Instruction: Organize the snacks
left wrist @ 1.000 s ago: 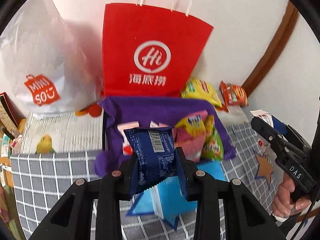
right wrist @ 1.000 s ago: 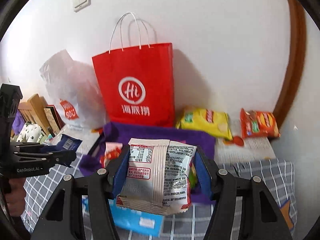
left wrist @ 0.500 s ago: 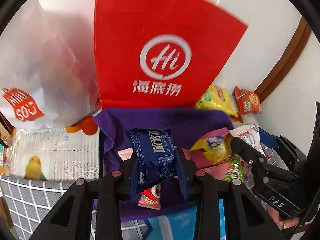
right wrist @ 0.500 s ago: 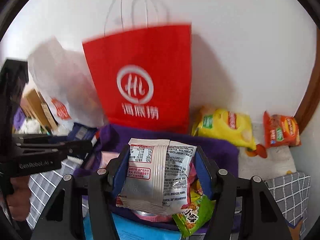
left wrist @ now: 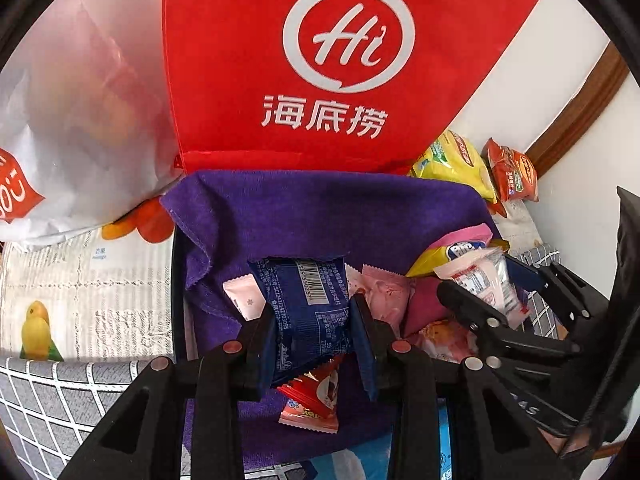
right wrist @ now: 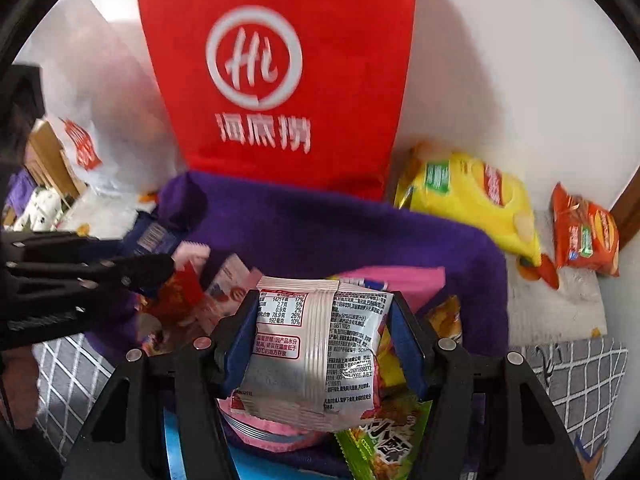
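Left wrist: left gripper clamps blue packet, right gripper clamps white packet. Both over purple bin; tools near, collision risk on release.

Red paper bag with white "Hi" logo, upright against white wall, at 12 o'clock. White plastic shopping bag slumped at 10 o'clock, touching the red one. Grey checked cloth at 8 o'clock; bird-print paper at 9. Brown wooden trim at 2 o'clock.
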Tool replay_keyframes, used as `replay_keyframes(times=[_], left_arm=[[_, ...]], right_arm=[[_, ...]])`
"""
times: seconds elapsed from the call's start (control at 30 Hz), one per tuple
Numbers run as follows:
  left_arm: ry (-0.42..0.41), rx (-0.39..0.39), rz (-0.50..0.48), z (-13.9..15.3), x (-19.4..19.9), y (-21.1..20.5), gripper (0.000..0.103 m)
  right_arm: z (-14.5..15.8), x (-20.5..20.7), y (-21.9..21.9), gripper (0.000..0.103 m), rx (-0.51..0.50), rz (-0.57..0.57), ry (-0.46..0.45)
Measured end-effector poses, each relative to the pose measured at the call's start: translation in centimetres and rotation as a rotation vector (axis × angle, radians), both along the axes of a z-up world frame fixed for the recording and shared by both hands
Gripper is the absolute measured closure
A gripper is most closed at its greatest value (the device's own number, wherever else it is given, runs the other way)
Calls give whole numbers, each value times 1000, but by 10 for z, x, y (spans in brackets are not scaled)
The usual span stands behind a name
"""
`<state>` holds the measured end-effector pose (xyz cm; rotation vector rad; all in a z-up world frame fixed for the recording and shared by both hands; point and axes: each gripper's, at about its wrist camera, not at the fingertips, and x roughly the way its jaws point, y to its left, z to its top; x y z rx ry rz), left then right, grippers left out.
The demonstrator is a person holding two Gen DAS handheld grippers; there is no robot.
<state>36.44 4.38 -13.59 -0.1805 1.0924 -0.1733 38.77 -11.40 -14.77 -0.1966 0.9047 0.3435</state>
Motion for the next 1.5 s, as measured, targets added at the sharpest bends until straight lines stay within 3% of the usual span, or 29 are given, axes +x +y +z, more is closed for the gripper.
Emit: replay_keyframes(times=[0.1, 0.77, 0.83, 0.9, 1.1, 1.33, 1.5], left_arm=[[9, 5, 1, -3, 1, 1, 70], [19, -5, -32, -11, 9, -12, 69], [28, -9, -37, -11, 10, -13, 62], [32, -15, -40, -10, 9, -12, 49], [9, -1, -39, 4, 2, -11, 43], [-42, 31, -40, 31, -13, -17, 38], [-76, 20, -45, 56, -45, -20, 32]], right_arm=[[-4, 2, 1, 44, -36, -7, -3], [-3, 4, -7, 44, -15, 1, 21], [-2, 4, -7, 42, -16, -1, 28], [0, 3, -7, 40, -14, -2, 26], [10, -2, -7, 27, 0, -2, 7], [29, -13, -10, 25, -5, -24, -11], [60, -41, -21, 25, 60, -50, -54]])
